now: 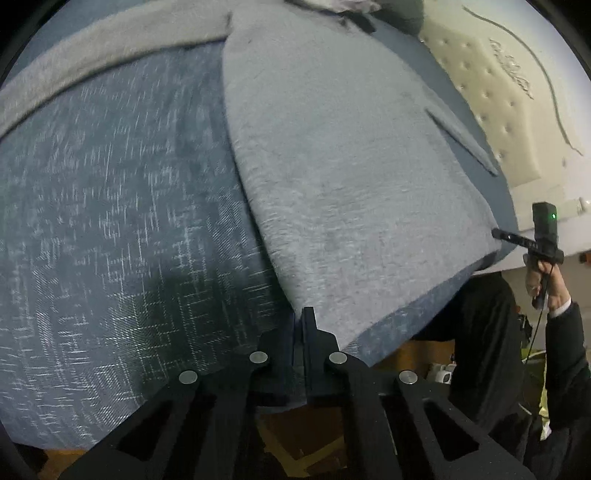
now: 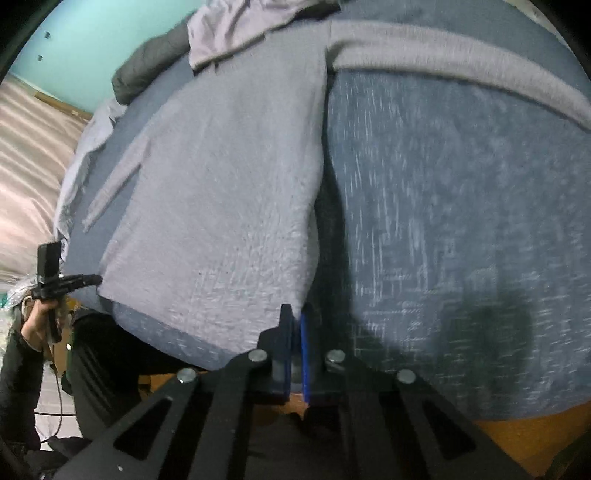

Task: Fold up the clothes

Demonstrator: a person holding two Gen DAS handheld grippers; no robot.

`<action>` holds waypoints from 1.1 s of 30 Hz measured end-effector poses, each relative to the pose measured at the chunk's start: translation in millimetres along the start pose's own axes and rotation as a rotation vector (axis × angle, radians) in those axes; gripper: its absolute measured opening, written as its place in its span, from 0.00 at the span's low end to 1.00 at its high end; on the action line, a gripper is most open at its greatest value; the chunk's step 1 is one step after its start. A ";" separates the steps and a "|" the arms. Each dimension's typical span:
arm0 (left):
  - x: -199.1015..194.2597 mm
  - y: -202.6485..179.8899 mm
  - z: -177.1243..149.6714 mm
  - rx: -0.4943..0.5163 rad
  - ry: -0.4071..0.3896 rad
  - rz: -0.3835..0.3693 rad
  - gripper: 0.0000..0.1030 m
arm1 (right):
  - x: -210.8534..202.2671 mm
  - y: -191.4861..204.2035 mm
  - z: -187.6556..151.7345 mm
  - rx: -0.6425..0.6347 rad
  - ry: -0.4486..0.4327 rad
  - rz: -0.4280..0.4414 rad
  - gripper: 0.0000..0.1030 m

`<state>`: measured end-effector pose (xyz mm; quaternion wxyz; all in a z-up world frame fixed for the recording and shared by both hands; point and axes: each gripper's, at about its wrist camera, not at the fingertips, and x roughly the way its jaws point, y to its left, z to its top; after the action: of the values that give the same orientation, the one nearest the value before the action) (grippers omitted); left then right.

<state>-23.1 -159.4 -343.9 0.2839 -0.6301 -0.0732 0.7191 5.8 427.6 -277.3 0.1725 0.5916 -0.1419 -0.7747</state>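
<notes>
Left hand-held gripper (image 1: 303, 325): jaws clenched on the near hem corner of the grey garment (image 1: 351, 177), at the near edge of the bed; in the right wrist view it shows at far left (image 2: 94, 279), its tips at the garment's other near corner.
Right hand-held gripper (image 2: 295, 325): jaws pressed together, with the garment's near corner pinched between the dark pad and the blue pad (image 2: 305, 343); in the left wrist view it shows at far right (image 1: 498, 233), its tips touching the hem corner there.
Garment: pale grey and fuzzy, spread flat on the bed from the near edge toward the far side, hem nearest the person.
Sleeve (image 2: 461, 70): one long grey sleeve stretches out sideways across the far part of the bed, well apart from both grippers.
Pocket flap (image 1: 461, 142): a narrow slanted strip on the garment's body, toward its right side in the left wrist view.
Bed cover (image 1: 110, 221): dark blue with pale crosshatch threads, lying under the garment.
Other clothes (image 2: 236, 29): a lilac piece and a dark piece heaped at the far end of the bed, beside the garment's top.
Mattress (image 1: 491, 88): cream and quilted, beyond the bed on the right.
Person: dark sleeves and a hand (image 2: 35, 325) gripping a handle at the near edge.
</notes>
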 end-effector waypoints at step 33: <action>-16.0 3.0 1.6 -0.036 0.012 0.026 0.15 | -14.0 -45.1 14.2 0.074 -0.078 0.020 0.32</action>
<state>-24.8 -169.4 -331.1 0.2636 -0.6403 -0.0765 0.7174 -9.0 474.5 -280.6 0.1526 0.5655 -0.1828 -0.7896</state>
